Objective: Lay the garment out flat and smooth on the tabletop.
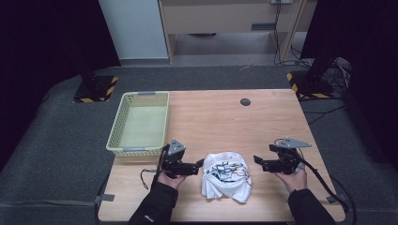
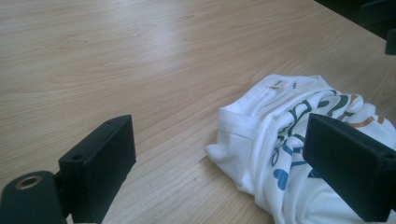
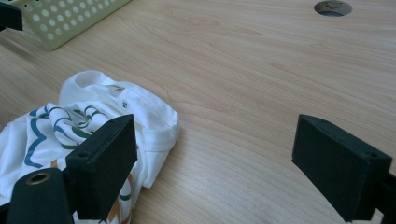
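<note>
A white T-shirt [image 1: 225, 176] with a coloured print lies crumpled on the near part of the wooden table [image 1: 225, 117], between the two hand-held grippers. The left gripper [image 1: 201, 164] sits just beside the shirt's left edge, jaws spread apart; in the left gripper view [image 2: 219, 158] the shirt's collar end lies between and partly behind the jaws, unpressed. The right gripper [image 1: 256, 160] stands a little apart from the shirt's right edge, jaws likewise wide apart and holding nothing; in the right gripper view [image 3: 215, 158] bare table shows between them, the shirt [image 3: 93, 126] behind one jaw. A pale yellow basket [image 1: 139, 123] stands at the table's left edge, well apart from the shirt.
</note>
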### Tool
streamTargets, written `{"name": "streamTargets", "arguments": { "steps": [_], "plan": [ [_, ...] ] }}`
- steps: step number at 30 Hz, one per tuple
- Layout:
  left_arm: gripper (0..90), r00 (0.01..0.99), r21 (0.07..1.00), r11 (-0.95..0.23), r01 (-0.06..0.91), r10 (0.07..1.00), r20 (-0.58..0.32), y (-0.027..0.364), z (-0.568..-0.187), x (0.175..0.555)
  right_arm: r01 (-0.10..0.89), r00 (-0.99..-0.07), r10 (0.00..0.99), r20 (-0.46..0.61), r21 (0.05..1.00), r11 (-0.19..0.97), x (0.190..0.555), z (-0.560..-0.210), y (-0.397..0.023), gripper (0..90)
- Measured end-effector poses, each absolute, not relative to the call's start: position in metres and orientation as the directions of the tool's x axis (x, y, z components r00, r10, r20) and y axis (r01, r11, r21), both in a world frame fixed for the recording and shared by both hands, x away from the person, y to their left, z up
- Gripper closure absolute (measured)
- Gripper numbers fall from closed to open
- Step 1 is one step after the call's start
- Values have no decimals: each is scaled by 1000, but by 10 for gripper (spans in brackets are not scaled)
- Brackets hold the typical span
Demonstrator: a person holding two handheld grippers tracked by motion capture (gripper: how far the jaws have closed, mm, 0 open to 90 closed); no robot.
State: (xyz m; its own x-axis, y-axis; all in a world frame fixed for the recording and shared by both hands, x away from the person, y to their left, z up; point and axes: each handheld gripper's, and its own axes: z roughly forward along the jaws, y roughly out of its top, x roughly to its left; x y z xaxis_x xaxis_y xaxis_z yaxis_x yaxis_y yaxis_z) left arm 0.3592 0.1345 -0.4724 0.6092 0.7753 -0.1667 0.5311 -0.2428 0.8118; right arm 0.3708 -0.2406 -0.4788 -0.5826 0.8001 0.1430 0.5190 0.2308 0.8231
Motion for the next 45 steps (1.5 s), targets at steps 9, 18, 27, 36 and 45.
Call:
{"name": "streamTargets", "arguments": {
  "steps": [9,18,27,36,45],
  "plan": [
    [77,620,807,-248,536,764,-177,124,-480,367,550,-578,796,176,805,221,377,-489,-232,161],
    [63,631,784,-305,541,763,-139,112,-490,370,575,-590,785,188,781,245,379,-502,-222,191],
    [120,633,775,-312,550,761,-143,106,-498,375,593,-606,765,218,765,252,382,-510,-215,269],
    [216,638,763,-309,568,751,-170,108,-505,378,602,-630,744,223,745,286,381,-515,-206,353],
    [337,655,740,-328,587,730,-196,107,-508,378,618,-641,724,255,731,289,381,-518,-204,450]
  ]
}}
